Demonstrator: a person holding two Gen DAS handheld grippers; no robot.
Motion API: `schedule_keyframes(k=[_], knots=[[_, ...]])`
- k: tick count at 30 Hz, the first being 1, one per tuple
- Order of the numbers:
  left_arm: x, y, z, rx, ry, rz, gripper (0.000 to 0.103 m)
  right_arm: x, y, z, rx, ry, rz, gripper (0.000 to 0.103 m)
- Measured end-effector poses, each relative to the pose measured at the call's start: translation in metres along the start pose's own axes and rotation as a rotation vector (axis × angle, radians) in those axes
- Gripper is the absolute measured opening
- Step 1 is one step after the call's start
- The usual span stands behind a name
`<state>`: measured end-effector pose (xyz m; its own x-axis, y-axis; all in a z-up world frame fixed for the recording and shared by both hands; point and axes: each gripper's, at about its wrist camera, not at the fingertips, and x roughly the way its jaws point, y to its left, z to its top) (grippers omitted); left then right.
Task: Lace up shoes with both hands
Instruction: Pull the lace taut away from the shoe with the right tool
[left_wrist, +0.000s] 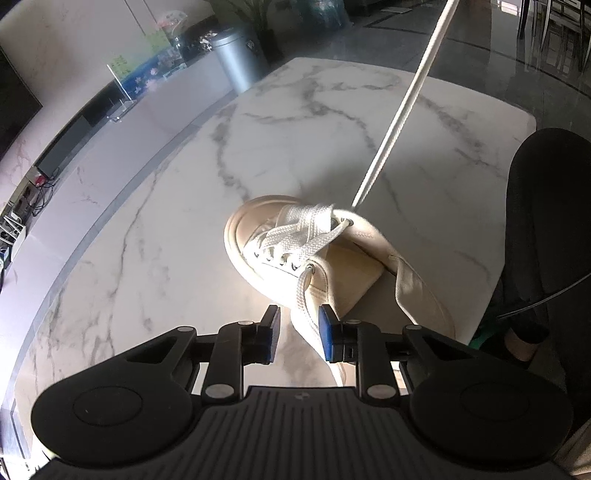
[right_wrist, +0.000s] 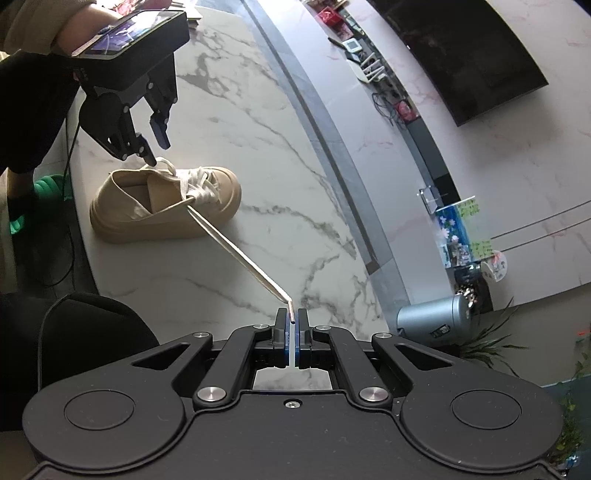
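Shoe (right_wrist: 162, 206) sits on the marble table (right_wrist: 258, 155), long axis along the near edge, toe away from the dark chair (right_wrist: 92, 332). My right gripper (right_wrist: 293, 321) pinches the taut lace (right_wrist: 240, 254) tip. My left gripper (left_wrist: 297, 328) is open, lace end (left_wrist: 301, 295) loose between its pads.

Left gripper (left_wrist: 297, 332) angled steeply downward, jaws parted, pads clear of contact. Right gripper (right_wrist: 293, 325) angled downward, jaws clamped together on a lace tip (right_wrist: 291, 308).

The taut lace (left_wrist: 402, 107) runs off the top edge — the shoe's (left_wrist: 332, 258) heel perhaps hidden behind the left gripper (left_wrist: 297, 332).
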<state>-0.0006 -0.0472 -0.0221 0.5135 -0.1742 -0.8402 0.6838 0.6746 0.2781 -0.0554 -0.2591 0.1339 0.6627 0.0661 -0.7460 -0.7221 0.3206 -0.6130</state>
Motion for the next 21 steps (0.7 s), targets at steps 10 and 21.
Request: schedule_keyframes(k=[10,21], knots=[[-0.03,-0.004,-0.005,-0.014,-0.046,0.035,0.021,0.007,0.013,0.014,0.047,-0.085,0.038,0.0],[-0.021,0.019,-0.033,-0.228,-0.103,0.062,0.021,0.105,0.038,0.012,0.274,-0.042,0.167,0.0]])
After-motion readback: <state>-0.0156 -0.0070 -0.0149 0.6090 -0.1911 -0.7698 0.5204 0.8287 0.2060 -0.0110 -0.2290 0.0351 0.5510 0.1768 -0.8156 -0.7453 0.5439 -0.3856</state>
